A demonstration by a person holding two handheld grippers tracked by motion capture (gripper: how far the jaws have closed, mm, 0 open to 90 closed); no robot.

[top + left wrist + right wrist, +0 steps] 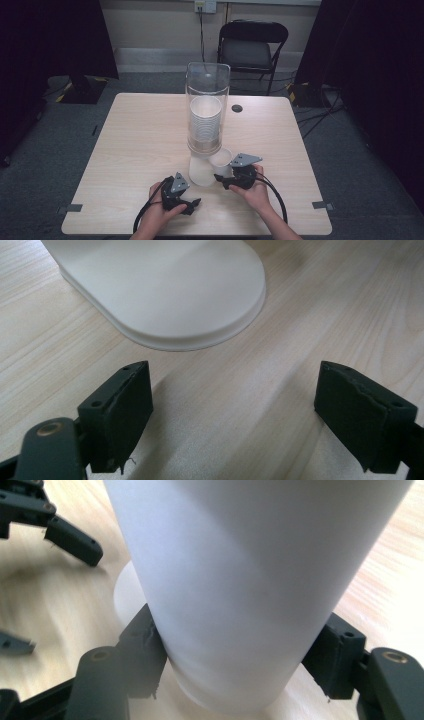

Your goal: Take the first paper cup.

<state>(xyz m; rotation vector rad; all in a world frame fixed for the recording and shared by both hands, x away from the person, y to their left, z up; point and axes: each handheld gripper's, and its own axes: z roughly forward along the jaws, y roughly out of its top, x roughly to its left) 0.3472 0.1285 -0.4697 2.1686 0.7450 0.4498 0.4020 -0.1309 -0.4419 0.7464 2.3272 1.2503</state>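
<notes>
A tall clear dispenser tube [207, 107] stands mid-table with a stack of white cups [205, 122] inside, on a white rounded base [201, 173]. My right gripper [223, 179] is shut on a single white paper cup [221, 160] just right of the tube's foot. In the right gripper view the cup [240, 580] sits between both jaws of my right gripper [240, 652], over the base [124, 597]. My left gripper [192, 204] is open and empty near the front edge. In its own view my left gripper [232, 405] has bare table between its jaws, short of the base [165, 290].
The light wood table [140, 140] has a small dark round grommet [237, 108] behind the tube. A black folding chair [252, 45] stands beyond the far edge. Grey tape marks [71, 208] sit at the front corners. Cables trail from both grippers.
</notes>
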